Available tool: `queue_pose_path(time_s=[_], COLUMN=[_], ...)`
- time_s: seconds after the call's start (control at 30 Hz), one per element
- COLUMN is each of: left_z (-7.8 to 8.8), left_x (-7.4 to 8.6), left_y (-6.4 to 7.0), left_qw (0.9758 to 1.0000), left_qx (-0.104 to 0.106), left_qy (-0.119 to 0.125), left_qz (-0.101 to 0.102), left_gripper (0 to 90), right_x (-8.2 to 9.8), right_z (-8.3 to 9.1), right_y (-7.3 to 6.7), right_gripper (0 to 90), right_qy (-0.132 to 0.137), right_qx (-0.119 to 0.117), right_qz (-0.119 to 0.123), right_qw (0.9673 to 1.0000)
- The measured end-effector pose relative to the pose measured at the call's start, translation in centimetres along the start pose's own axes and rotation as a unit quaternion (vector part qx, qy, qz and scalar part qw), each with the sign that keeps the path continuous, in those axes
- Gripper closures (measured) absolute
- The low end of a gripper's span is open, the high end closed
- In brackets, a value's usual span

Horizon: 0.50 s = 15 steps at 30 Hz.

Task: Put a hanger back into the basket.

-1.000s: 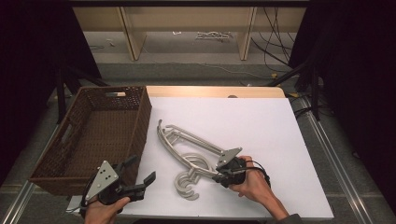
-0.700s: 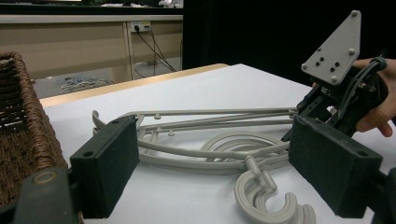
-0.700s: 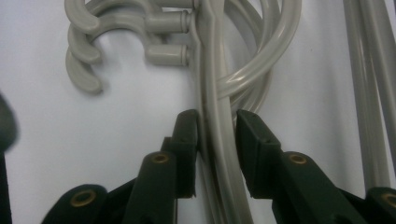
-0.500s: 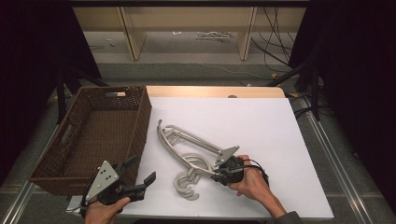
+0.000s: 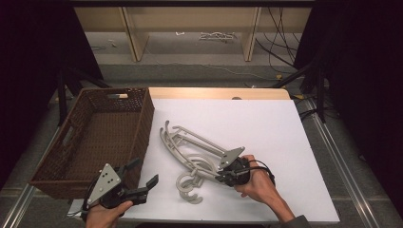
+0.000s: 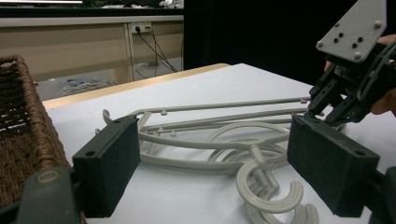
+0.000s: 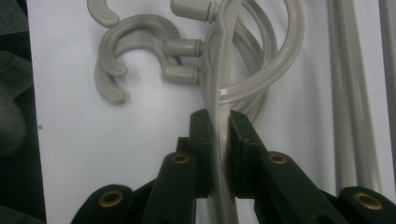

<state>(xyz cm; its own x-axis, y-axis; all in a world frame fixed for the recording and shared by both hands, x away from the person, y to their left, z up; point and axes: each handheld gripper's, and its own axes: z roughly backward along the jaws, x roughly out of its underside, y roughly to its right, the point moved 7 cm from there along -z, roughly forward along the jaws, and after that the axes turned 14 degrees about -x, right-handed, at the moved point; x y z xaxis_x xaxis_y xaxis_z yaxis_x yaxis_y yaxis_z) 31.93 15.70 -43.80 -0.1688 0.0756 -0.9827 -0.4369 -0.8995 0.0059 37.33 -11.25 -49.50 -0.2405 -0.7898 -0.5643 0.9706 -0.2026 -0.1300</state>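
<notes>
The white counter (image 5: 266, 123) takes up most of the high view, with a strip of bare wood showing along its far edge. At its left side stands a dark brown wicker basket (image 5: 95, 137), tall-walled with handle slots cut in its sides; nothing can be seen inside it, and its woven wall also rises at the left edge of the left gripper view. Near the middle of the counter, closer to the person's side, lies a pile of grey plastic hangers (image 5: 190, 147), stacked loosely on one another, their long bars fanning away towards the far left and their curved hooks (image 5: 187, 187) bunched at the near end, flat on the white surface and well apart from the basket. The right tongs (image 5: 219, 176), held in the person's right hand (image 5: 259, 183), reach into the pile from the right; their jaws have just been closing and now clamp on one thin bar of a hanger, and in the right gripper view (image 7: 220, 140) the dark pads press that grey bar from both sides just below the hooks. The left tongs (image 5: 145, 175), in the left hand (image 5: 102, 213) at the counter's near left corner beside the basket, stand wide apart with nothing between them, pointing across towards the hangers.
</notes>
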Motion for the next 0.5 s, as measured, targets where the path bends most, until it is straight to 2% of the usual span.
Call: queue_pose_path(time_s=[0.13, 0.2, 0.23, 0.27, 0.3, 0.37, 0.4, 0.43, 0.47, 0.5], left_z=[0.0, -0.2, -0.4, -0.4, -0.5, -0.9, -1.0, -1.3, -1.5, -1.5], left_x=[0.0, 0.0, -0.1, -0.1, -0.2, -0.7, -0.8, -1.0, -1.2, -1.2], left_y=[0.3, 0.4, 0.5, 0.5, 0.5, 0.7, 0.9, 1.1, 1.2, 1.2], left_qw=[0.9999, 0.9990, 0.9978, 0.9978, 0.9962, 0.9956, 0.9952, 0.9948, 0.9934, 0.9934], left_qx=[0.002, -0.002, 0.005, 0.005, -0.001, 0.003, 0.000, 0.001, -0.001, -0.001], left_qy=[-0.003, -0.012, -0.010, -0.010, -0.023, -0.025, -0.037, -0.039, -0.047, -0.047], left_qz=[-0.015, -0.042, -0.066, -0.066, -0.084, -0.090, -0.090, -0.094, -0.105, -0.105], left_gripper=[18.2, 19.9, 21.1, 21.6, 21.6, 22.6, 25.0, 26.1, 26.0, 26.1], right_x=[0.0, -0.1, -0.1, -0.1, 0.0, 0.1, 0.2, 0.2, 0.2, 0.2], right_z=[0.7, 1.1, 1.3, 1.5, 1.7, 2.2, 2.4, 2.6, 2.8, 3.0], right_y=[-0.1, -0.2, -0.2, -0.2, -0.2, -0.3, -0.3, -0.3, -0.4, -0.4], right_gripper=[81.8, 81.8, 81.8, 81.7, 81.8, 81.8, 81.8, 81.8, 81.8, 81.8], right_qy=[-0.002, 0.000, 0.001, 0.004, 0.006, 0.010, 0.011, 0.014, 0.015, 0.017], right_qx=[0.005, 0.008, 0.009, 0.011, 0.013, 0.015, 0.017, 0.017, 0.019, 0.021], right_qz=[0.012, 0.018, 0.021, 0.023, 0.021, 0.024, 0.024, 0.025, 0.027, 0.027], right_qw=[0.9999, 0.9998, 0.9997, 0.9997, 0.9997, 0.9996, 0.9995, 0.9994, 0.9994, 0.9993])
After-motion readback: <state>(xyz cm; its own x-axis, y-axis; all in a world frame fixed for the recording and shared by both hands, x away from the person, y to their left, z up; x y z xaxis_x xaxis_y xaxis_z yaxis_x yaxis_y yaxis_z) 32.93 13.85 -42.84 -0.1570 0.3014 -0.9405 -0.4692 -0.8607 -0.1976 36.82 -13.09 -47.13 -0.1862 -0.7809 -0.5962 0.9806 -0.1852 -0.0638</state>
